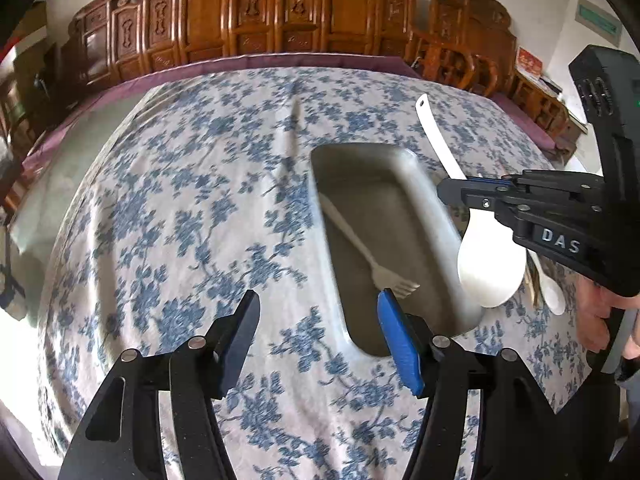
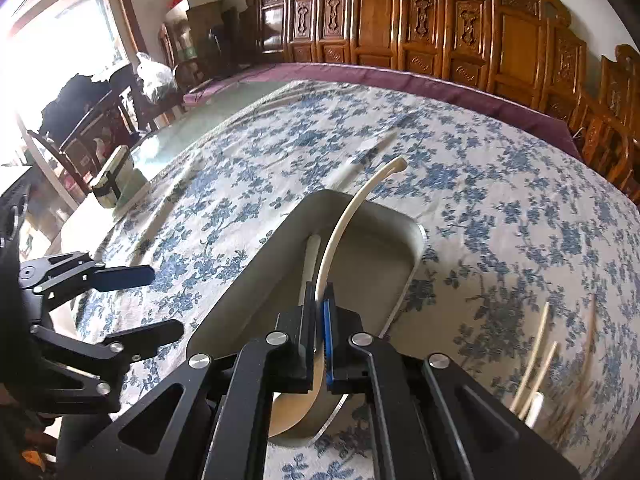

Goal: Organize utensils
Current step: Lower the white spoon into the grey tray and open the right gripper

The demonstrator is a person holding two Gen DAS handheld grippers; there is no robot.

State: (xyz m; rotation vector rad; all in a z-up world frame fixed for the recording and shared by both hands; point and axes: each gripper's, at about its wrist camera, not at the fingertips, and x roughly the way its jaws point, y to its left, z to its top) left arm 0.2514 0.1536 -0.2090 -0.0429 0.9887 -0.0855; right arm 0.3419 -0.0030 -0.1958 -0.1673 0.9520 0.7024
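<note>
A grey rectangular tray (image 1: 404,160) (image 2: 416,248) lies on the blue-flowered tablecloth, with a white plastic fork (image 1: 360,244) (image 2: 312,252) inside it. My right gripper (image 2: 319,304) (image 1: 445,190) is shut on the handle of a white serving spoon (image 1: 490,268) (image 2: 348,216), holding it over the tray's right side with the bowl hanging near the rim. My left gripper (image 1: 318,320) (image 2: 156,304) stands open over the tray's near left edge, with nothing between its fingers.
More pale utensils, a white spoon (image 1: 554,296) and thin sticks (image 2: 536,352), lie on the cloth to the right of the tray. A small lidded container (image 2: 114,180) stands at the table's far left. Carved wooden chairs (image 1: 280,12) line the far edge.
</note>
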